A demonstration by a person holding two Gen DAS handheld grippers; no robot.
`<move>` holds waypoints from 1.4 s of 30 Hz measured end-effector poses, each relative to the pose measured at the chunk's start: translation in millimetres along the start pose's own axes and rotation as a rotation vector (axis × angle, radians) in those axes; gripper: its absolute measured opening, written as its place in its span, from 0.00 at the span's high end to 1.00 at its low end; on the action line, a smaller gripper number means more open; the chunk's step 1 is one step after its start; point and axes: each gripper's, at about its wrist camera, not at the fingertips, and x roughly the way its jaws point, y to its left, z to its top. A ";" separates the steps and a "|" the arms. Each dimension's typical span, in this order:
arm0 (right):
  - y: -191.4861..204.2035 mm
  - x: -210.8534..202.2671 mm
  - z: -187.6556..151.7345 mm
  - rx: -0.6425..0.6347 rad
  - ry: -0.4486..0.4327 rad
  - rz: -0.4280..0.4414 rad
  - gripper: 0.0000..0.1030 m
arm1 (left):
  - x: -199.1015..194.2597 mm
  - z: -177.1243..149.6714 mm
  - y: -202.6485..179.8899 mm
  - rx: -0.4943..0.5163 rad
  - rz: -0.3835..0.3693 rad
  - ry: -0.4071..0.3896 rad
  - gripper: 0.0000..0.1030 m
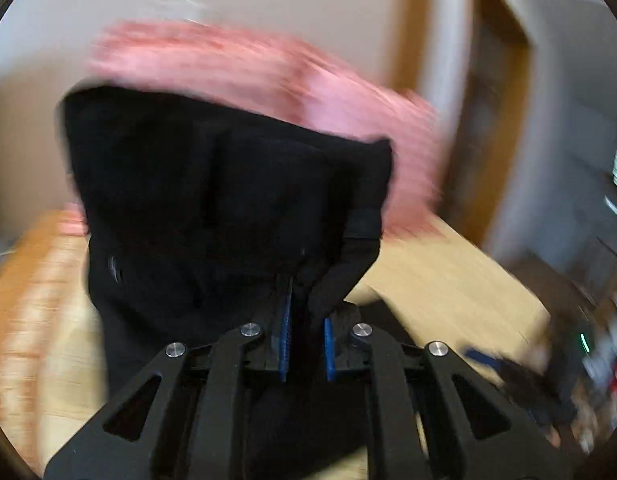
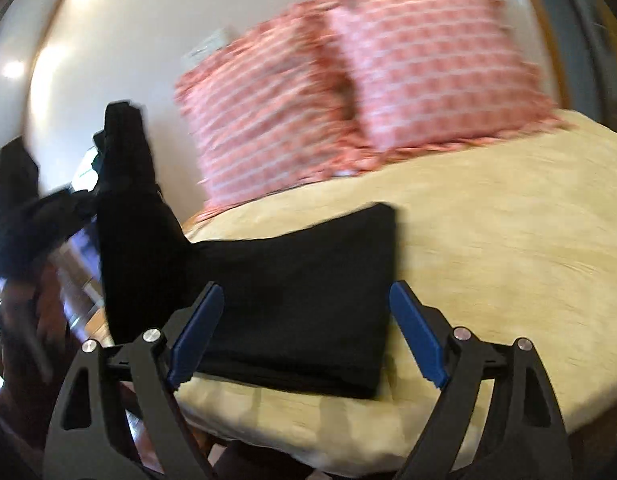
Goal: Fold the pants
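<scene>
The black pants [image 2: 300, 292] lie partly on the yellow bed cover [image 2: 508, 248], with one end lifted up at the left. My left gripper [image 1: 306, 320] is shut on the pants [image 1: 212, 208], holding a bunch of black fabric raised in front of its camera. In the right wrist view the left gripper [image 2: 108, 148] shows at the left, lifting that end. My right gripper [image 2: 308, 316] is open and empty, its blue pads [image 2: 418, 332] either side of the folded part on the bed, just above it.
Two pink patterned pillows [image 2: 428, 60] lean against the white wall at the head of the bed; they also show in the left wrist view [image 1: 268, 76]. The bed's near edge [image 2: 308, 440] is below my right gripper. A wooden door frame [image 1: 508, 120] stands at the right.
</scene>
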 end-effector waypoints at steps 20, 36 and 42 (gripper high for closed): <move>-35.0 -4.7 8.9 0.132 -0.040 -0.046 0.17 | 70.2 -82.2 -71.9 0.211 -0.108 0.266 0.89; 34.2 69.9 24.7 -0.046 0.170 0.107 0.15 | 4.7 -47.1 33.6 -0.097 0.006 0.091 0.08; 34.2 85.0 6.3 -0.095 0.299 0.030 0.13 | 55.1 -74.9 75.0 -0.198 0.126 0.300 0.08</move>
